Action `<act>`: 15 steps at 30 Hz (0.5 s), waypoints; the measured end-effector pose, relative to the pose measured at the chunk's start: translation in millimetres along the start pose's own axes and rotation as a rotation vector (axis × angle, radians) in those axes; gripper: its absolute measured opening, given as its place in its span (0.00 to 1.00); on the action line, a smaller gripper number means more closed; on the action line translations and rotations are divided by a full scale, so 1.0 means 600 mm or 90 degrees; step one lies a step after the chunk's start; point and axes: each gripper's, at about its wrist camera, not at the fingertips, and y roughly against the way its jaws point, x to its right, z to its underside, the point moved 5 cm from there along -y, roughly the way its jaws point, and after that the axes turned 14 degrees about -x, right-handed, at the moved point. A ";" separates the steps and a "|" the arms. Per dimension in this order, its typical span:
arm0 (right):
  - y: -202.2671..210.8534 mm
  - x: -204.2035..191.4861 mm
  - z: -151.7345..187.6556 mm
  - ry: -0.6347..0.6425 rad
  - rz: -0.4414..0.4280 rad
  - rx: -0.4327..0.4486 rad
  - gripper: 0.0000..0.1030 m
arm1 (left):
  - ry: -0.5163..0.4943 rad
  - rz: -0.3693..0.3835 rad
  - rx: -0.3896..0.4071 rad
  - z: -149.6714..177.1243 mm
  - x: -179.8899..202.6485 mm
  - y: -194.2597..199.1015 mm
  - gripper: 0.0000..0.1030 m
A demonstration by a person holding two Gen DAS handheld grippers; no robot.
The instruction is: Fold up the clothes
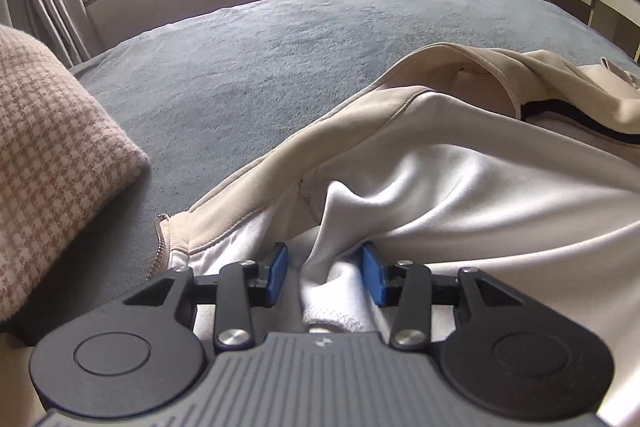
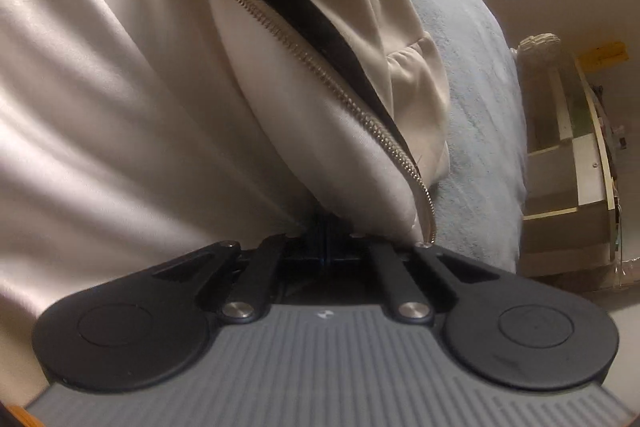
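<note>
Folding is barely begun: the cream zip-up fleece jacket (image 1: 440, 179) lies rumpled, left gripper (image 1: 324, 273) parted around its hem, right gripper (image 2: 326, 239) pinched on a fold.

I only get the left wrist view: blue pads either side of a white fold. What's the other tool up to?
Observer: The right tool is shut, seemingly pinching a corner of the jacket.
Operator: Any fastening there?
Observer: Yes, silver zipper teeth run beside a black stripe down to the tool's tips.
Operator: And beyond that?
Observer: A gathered cream ruffle lies against the blue blanket.
</note>
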 end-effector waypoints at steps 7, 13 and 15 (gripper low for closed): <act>0.006 -0.011 -0.010 -0.055 0.022 -0.019 0.00 | -0.037 0.003 0.020 0.006 0.005 0.046 0.50; 0.151 -0.047 0.010 -0.080 -0.070 0.070 0.27 | -0.091 0.062 0.070 0.064 0.033 0.164 0.57; 0.199 -0.078 0.015 -0.094 -0.164 0.103 0.27 | -0.143 0.121 0.043 0.104 0.068 0.188 0.56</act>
